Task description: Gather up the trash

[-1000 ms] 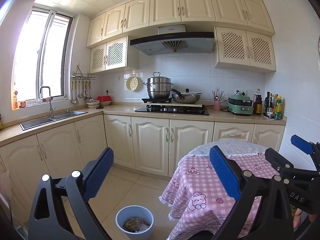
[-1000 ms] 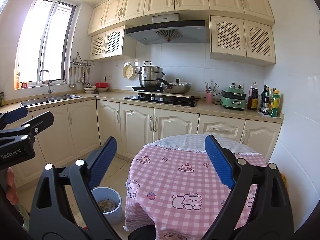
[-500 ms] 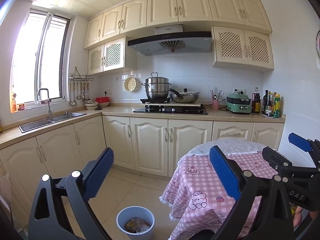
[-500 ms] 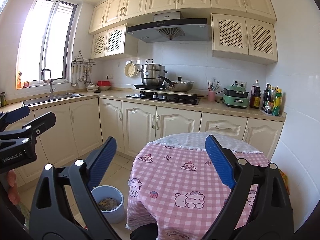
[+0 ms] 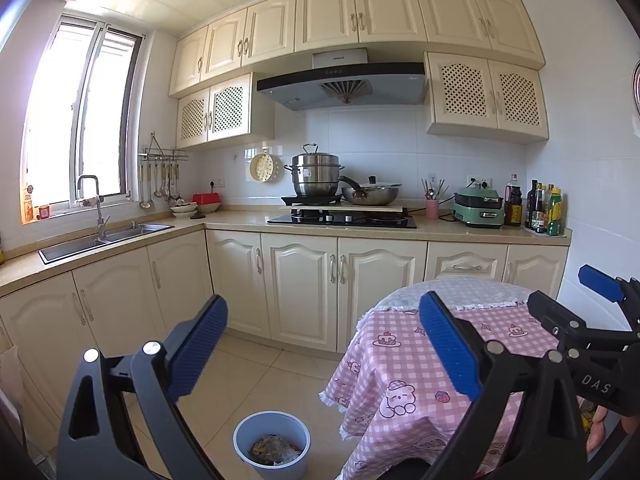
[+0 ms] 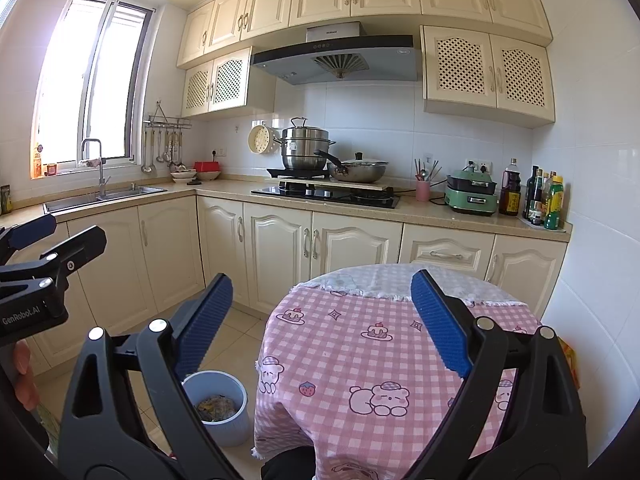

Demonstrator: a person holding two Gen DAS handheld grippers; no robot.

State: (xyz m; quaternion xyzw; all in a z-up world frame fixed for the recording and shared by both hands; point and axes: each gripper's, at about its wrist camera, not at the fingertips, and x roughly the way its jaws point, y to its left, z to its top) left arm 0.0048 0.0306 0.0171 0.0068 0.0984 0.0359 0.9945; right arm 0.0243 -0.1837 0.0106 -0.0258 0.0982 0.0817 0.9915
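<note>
A small light-blue trash bin (image 5: pixel 272 442) stands on the tiled floor beside the table; it also shows in the right wrist view (image 6: pixel 218 404) and holds crumpled trash (image 5: pixel 274 449). My left gripper (image 5: pixel 324 348) is open and empty, held high above the floor and bin. My right gripper (image 6: pixel 320 320) is open and empty, above the round table with a pink checked cloth (image 6: pixel 360 344). Each gripper shows at the edge of the other's view. No loose trash shows on the tabletop.
Cream cabinets (image 5: pixel 300 280) and a counter run along the back and left, with a sink (image 5: pixel 104 236), a hob with pots (image 5: pixel 340 216), a green cooker (image 5: pixel 478 210) and bottles (image 5: pixel 544 212). The white wall (image 6: pixel 592 280) stands close to the table's right.
Both grippers have drifted slightly, shifting the views a little; the jaws stay open and empty and nothing in the room has moved.
</note>
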